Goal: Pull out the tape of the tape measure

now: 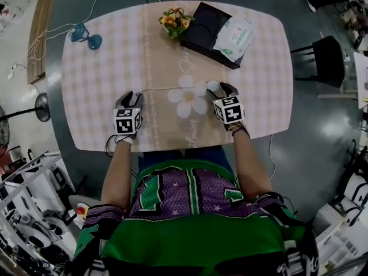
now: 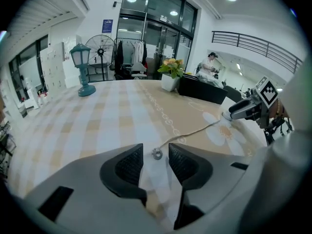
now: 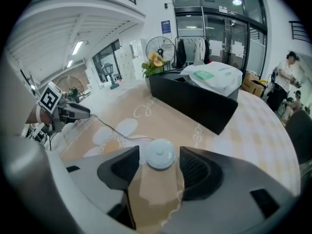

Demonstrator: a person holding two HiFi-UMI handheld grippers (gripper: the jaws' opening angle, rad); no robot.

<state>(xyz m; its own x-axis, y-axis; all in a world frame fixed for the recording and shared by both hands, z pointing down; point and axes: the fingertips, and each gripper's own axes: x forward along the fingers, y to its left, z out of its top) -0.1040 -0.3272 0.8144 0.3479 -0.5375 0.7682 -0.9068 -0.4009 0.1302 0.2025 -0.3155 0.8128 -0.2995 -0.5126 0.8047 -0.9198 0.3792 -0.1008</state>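
Seemingly the pull is done: I see the tape stretched across the near table, its ring end loose between the parted left tongs, round case between wide-open right tongs; next, I'd back both away cleanly.

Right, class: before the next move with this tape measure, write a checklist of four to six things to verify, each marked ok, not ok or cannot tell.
1. Tape drawn out across the table between both claws: ok.
2. Left claw open, the tape's ring end lying free between its pads: ok.
3. Right claw open around the white case: ok.
4. Case resting on the table: ok.
5. Tape locked against springing back: cannot tell.
6. Black box and flowers clear of the tape: ok.
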